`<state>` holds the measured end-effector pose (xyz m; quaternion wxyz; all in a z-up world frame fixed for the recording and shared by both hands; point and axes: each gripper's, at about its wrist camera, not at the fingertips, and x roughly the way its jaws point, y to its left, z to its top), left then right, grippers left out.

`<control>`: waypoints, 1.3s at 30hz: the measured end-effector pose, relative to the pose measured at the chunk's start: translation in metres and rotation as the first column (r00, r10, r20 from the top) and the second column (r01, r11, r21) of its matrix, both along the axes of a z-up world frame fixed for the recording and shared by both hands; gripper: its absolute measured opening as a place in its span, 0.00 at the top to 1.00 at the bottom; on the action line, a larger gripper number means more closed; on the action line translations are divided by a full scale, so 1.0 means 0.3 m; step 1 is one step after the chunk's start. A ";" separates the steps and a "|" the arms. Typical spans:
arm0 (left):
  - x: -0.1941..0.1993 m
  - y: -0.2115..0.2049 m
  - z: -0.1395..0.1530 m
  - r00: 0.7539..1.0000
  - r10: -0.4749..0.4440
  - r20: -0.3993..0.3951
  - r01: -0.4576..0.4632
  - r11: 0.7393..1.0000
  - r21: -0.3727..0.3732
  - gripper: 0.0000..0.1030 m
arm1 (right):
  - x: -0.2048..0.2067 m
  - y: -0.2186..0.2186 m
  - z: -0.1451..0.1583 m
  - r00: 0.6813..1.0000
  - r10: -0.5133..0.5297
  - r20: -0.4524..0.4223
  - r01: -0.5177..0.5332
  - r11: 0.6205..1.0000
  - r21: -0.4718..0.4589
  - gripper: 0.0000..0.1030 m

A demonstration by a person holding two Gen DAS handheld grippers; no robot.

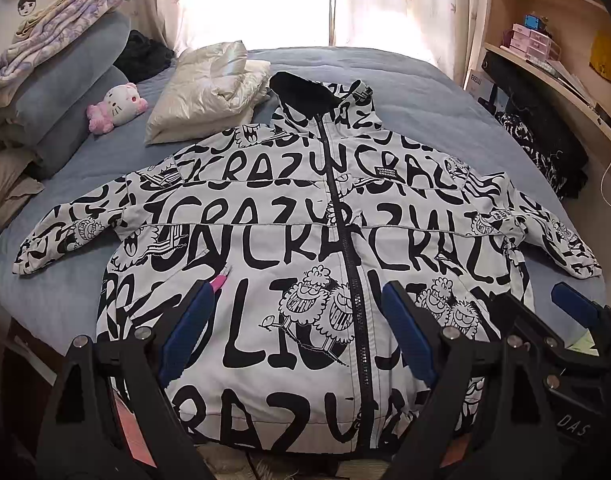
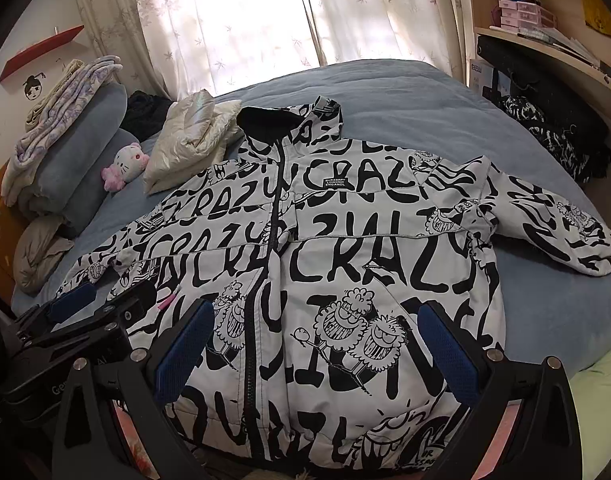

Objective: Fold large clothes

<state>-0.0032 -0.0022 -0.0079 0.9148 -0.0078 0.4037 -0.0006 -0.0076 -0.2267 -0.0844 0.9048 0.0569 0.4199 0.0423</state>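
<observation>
Backlit window (image 1: pixel 253 0) glare; edges bent, perhaps soft.

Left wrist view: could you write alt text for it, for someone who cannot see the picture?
A white jacket printed with black graffiti lettering lies zipped and spread flat, sleeves out, on a blue bed. In the foreground the left claw hangs open above the jacket's lower half, with the right claw beside it at the picture's right edge. A cream jacket lies folded beyond.
</observation>
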 end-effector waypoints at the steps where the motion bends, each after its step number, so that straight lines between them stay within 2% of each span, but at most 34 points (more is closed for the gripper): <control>1: 0.000 0.000 -0.001 1.000 0.000 0.000 0.000 1.000 0.000 0.19 | 0.001 0.000 0.000 1.000 0.000 0.001 0.000 1.000 -0.001 0.00; 21: 0.004 -0.002 -0.005 1.000 0.000 -0.001 0.000 1.000 0.005 0.19 | 0.004 -0.009 -0.008 1.000 -0.008 0.002 0.008 1.000 0.010 0.00; 26: -0.003 -0.025 -0.025 1.000 -0.012 0.017 0.012 1.000 0.026 0.18 | -0.007 -0.007 0.009 0.999 0.012 0.040 -0.012 1.000 0.017 0.00; 30: 0.006 -0.048 -0.007 0.999 -0.029 0.033 0.028 0.999 0.033 0.18 | -0.025 0.004 0.045 0.995 0.021 0.099 -0.019 1.000 -0.023 0.00; 37: 0.081 -0.078 0.113 0.993 -0.074 0.090 0.079 0.996 -0.052 0.18 | 0.019 -0.084 0.200 0.980 0.030 0.194 -0.017 0.998 -0.067 0.00; 39: 0.112 -0.126 0.163 0.989 -0.082 0.125 0.085 0.996 -0.020 0.18 | 0.022 -0.122 0.260 0.970 0.014 0.242 0.013 0.994 -0.108 0.00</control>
